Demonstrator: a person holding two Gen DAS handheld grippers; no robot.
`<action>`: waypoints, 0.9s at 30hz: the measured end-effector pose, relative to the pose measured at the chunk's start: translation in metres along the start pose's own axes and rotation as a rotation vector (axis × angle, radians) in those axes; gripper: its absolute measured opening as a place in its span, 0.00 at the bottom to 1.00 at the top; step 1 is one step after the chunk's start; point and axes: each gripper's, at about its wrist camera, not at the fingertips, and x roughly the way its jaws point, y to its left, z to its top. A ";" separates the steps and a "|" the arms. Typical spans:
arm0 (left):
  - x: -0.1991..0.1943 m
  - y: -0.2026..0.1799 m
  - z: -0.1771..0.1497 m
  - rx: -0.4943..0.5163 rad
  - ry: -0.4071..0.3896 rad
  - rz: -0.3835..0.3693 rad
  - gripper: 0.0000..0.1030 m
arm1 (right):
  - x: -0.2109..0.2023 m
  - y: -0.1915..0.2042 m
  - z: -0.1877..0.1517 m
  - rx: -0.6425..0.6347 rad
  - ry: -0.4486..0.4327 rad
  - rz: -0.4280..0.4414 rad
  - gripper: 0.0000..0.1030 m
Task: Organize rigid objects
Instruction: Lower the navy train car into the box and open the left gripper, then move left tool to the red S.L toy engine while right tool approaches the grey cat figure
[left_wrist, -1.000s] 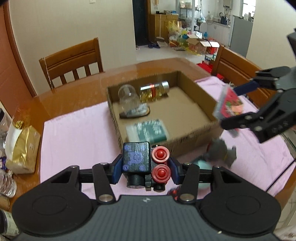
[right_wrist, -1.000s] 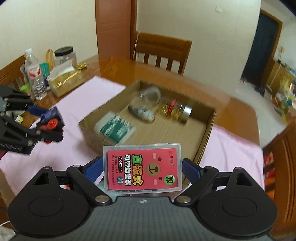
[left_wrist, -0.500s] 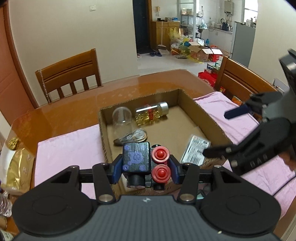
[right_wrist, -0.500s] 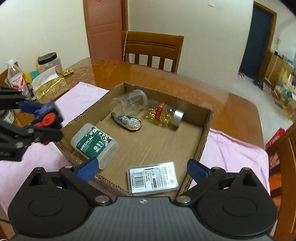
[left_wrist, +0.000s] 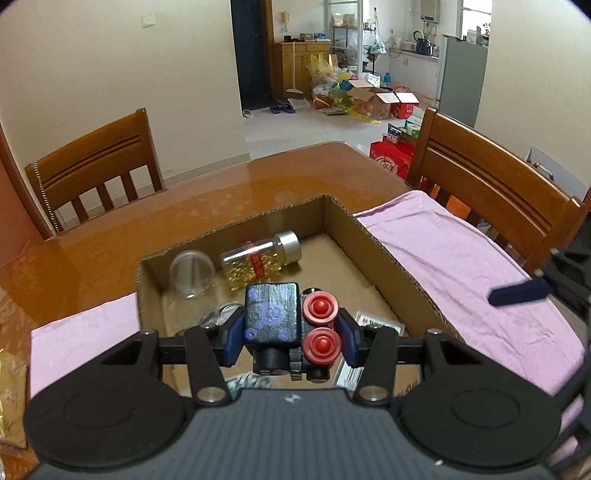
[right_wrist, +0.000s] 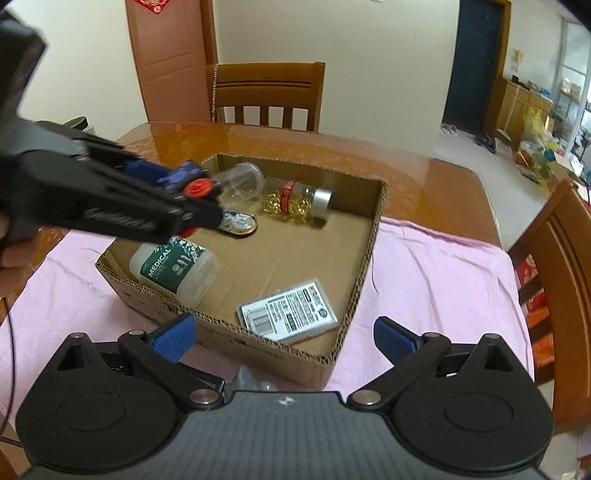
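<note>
Going left to right in the right wrist view: the left gripper (right_wrist: 192, 201) comes in from the left edge and hangs over the far-left part of the cardboard box (right_wrist: 364, 273), tilted slightly down. It's clamped on a small toy block (left_wrist: 272, 314) — dark body with purple blotches on one side and two red round knobs on the other, plus a black stub underneath. In the left wrist view that block sits snug between the blue pads, right above the box interior.

Inside the box, the white MEDICAL bottle (right_wrist: 177, 267) with a green label lies on its side near the front-left wall. Behind it there's a flat oval tin (right_wrist: 238, 222), partly hidden by the left gripper, and an empty clear jar (right_wrist: 242, 181) tipped over at the back. Next to that jar lies a glass bottle of gold capsules (right_wrist: 297, 201) with a silver cap and red band. Toward the front right, a flat plastic case (right_wrist: 288, 310) lies barcode side up on the box floor.

The right gripper (right_wrist: 282, 334) sits low at the near edge of the box, level, spread wide with nothing in it. The box rests on a pink cloth (right_wrist: 436, 266) over the glossy wooden worktop (right_wrist: 406, 166).
</note>
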 end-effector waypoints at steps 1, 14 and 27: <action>0.005 -0.001 0.002 0.000 0.002 0.000 0.48 | -0.001 0.000 -0.001 -0.001 0.003 0.002 1.00; -0.009 0.002 -0.002 -0.025 -0.066 0.058 0.99 | -0.011 0.003 -0.023 -0.025 0.004 -0.060 1.00; -0.051 -0.003 -0.052 -0.018 -0.037 0.156 0.99 | -0.002 0.030 -0.063 -0.020 0.052 -0.074 1.00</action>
